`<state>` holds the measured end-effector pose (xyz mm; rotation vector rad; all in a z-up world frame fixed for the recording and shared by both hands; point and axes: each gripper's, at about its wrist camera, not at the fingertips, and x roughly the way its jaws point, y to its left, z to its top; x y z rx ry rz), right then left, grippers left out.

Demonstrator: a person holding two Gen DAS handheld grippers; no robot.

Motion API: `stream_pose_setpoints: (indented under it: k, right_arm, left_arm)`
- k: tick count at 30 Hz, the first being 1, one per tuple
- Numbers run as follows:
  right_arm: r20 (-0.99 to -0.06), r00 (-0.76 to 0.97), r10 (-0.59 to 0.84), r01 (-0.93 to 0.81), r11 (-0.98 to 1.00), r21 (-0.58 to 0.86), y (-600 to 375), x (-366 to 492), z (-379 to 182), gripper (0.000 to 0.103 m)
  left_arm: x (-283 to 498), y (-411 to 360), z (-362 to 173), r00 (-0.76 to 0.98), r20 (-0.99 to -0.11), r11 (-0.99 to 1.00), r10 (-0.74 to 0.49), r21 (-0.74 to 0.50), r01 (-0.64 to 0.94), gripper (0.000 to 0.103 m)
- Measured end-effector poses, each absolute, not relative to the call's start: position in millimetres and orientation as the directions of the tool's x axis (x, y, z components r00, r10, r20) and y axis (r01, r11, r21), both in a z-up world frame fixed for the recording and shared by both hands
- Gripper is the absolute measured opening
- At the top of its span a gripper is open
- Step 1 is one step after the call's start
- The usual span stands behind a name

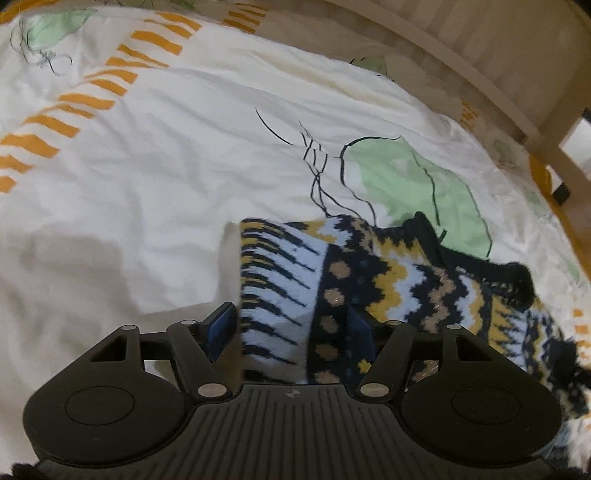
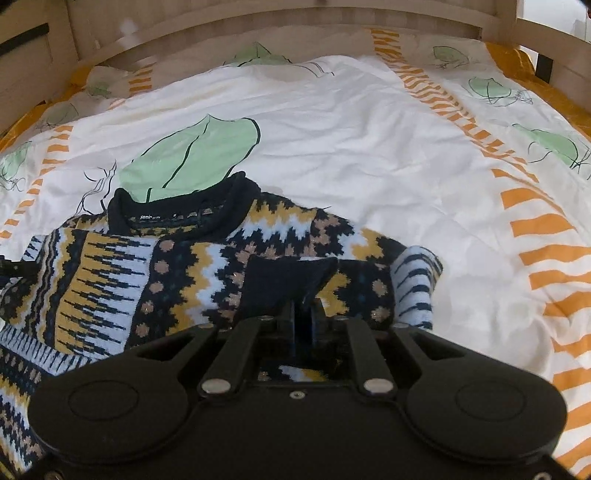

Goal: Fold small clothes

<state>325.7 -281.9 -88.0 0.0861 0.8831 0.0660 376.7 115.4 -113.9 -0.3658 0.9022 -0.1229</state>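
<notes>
A small patterned knit sweater [image 2: 207, 258], navy, yellow and pale blue with a black collar [image 2: 184, 210], lies on the bed. My right gripper [image 2: 301, 314] is shut on its navy sleeve cuff [image 2: 288, 280], held over the sweater's chest. In the left wrist view the sweater [image 1: 369, 273] lies to the right; my left gripper [image 1: 291, 325] is open, its blue pads either side of the sweater's folded striped edge [image 1: 273, 288].
The bed cover [image 2: 369, 147] is white with green leaf prints and orange stripes. A wooden bed frame [image 2: 258, 33] runs along the far side; it also shows in the left wrist view [image 1: 498, 62] at upper right.
</notes>
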Motion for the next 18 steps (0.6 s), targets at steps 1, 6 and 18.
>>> stream_pose_setpoints:
  k: [1, 6, 18]
  right_arm:
    - [-0.769, 0.633, 0.093, -0.022, 0.995, 0.102, -281.7, 325.7, -88.3, 0.02]
    - [-0.769, 0.632, 0.096, -0.021, 0.994, 0.107, -282.2, 325.9, -88.7, 0.02]
    - [-0.754, 0.645, 0.127, -0.055, 0.991, 0.12, -276.0, 324.1, -87.2, 0.02]
  left_arm:
    - [376.2, 116.9, -114.4, 0.622, -0.734, 0.92, -0.273, -0.388, -0.054, 0.063]
    - [366.4, 125.4, -110.8, 0.668, -0.655, 0.84, -0.354, -0.537, -0.081, 0.008]
    - [357.6, 125.4, -96.4, 0.698, -0.696, 0.905, -0.17, -0.391, -0.17, 0.008]
